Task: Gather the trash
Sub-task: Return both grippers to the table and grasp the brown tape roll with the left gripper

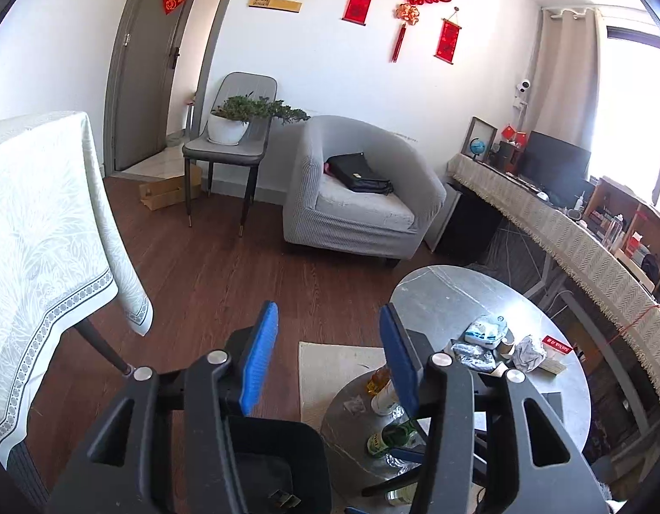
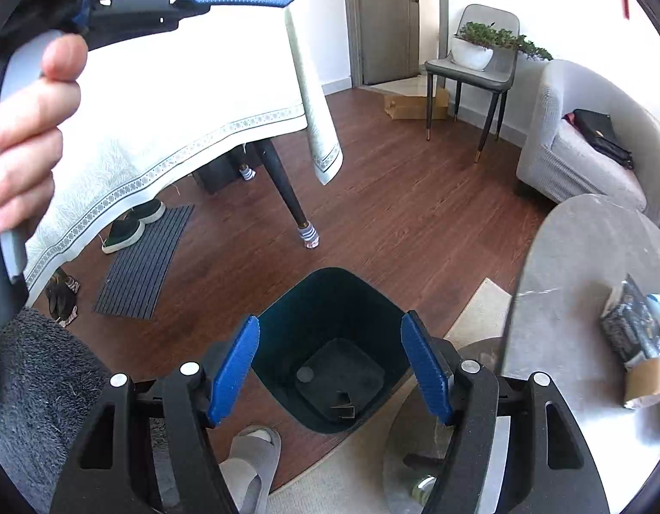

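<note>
Overhead, both empty claws, left (image 1: 325,360) and right (image 2: 330,364), gape, tilted toward the bin (image 2: 330,300).

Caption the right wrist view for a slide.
Open right gripper hovers above a dark bin on the wood floor.

Crumpled wrappers (image 1: 484,334) litter the round grey table (image 1: 441,295); bin (image 2: 330,342) on floor (image 2: 394,197).

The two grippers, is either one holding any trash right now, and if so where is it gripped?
Nothing is held. The left gripper and the right gripper both stand open with empty jaws; the right one hangs over the dark bin.
</note>
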`<state>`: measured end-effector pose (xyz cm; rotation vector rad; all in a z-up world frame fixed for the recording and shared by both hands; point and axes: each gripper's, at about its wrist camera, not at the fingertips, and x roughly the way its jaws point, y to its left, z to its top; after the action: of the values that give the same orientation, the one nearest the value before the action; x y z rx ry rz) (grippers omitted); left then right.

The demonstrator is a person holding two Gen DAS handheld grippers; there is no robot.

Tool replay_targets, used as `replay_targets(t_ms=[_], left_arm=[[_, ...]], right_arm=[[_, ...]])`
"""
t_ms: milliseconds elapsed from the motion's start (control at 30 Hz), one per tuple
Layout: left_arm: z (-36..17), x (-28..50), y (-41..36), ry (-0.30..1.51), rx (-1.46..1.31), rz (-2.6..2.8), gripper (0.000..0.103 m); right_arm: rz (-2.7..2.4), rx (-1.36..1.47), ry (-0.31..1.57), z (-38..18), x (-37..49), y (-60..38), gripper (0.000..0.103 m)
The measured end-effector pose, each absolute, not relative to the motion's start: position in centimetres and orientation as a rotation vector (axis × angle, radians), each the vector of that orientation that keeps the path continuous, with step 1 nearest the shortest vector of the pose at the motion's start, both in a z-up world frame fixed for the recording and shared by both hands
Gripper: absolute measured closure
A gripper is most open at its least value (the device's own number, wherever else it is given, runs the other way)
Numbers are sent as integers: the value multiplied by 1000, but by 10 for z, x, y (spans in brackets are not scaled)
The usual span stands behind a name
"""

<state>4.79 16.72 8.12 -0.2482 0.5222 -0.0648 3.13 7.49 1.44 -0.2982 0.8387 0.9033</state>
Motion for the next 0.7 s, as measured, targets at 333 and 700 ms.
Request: replay_targets(t_ms=[333, 700], left_arm=[[66, 68, 111, 572, -185, -186, 44], [38, 92, 50, 657, -114, -321, 41]], right_arm=[[779, -245, 812, 32, 42, 1, 36], [615, -156, 824, 26, 59, -84, 36]])
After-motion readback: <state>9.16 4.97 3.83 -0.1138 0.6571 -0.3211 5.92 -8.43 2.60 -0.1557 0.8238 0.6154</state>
